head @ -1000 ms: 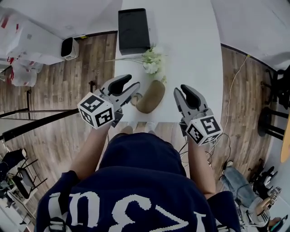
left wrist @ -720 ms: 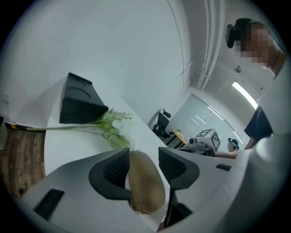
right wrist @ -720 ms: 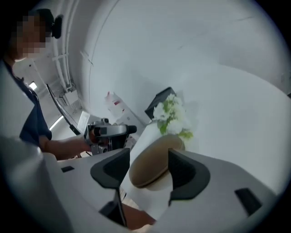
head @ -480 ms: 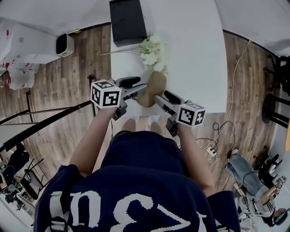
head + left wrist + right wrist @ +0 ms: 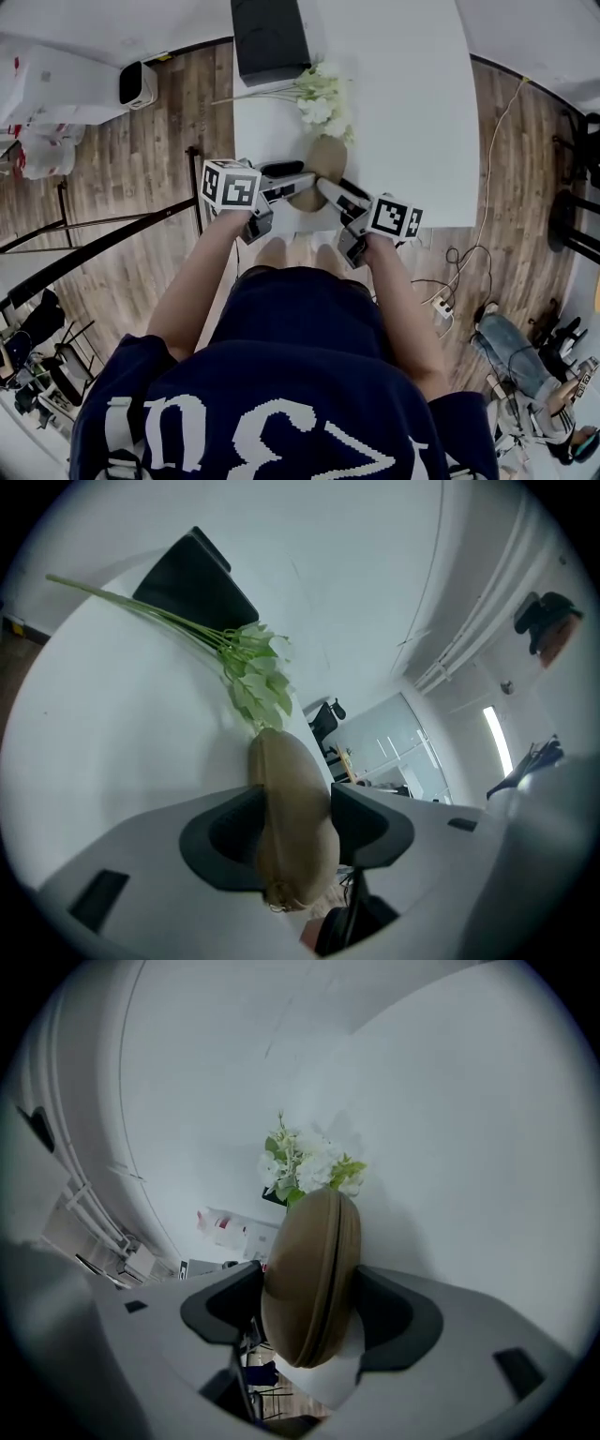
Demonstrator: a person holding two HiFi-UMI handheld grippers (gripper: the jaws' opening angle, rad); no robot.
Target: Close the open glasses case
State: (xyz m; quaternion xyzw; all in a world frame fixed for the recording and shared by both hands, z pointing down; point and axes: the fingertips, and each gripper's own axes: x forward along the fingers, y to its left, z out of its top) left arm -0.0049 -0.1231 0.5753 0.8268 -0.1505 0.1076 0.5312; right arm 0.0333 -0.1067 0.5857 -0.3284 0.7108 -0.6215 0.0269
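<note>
Your glasses case [image 5: 324, 156]: tan, matt, cloth-like skin. Table [image 5: 403, 122] under it: white, smooth, matt. Floor [image 5: 159, 141] at your 9 o'clock: wood planks, slight sheen. Box [image 5: 270, 37] at 12 o'clock: black, matt.

Head view steep down; gripper views close, opposing, share glasses case [image 5: 291, 822].

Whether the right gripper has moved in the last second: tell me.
Yes. The right gripper has swung left along the table's near edge and now straddles the glasses case; its jaws are opening.
</note>
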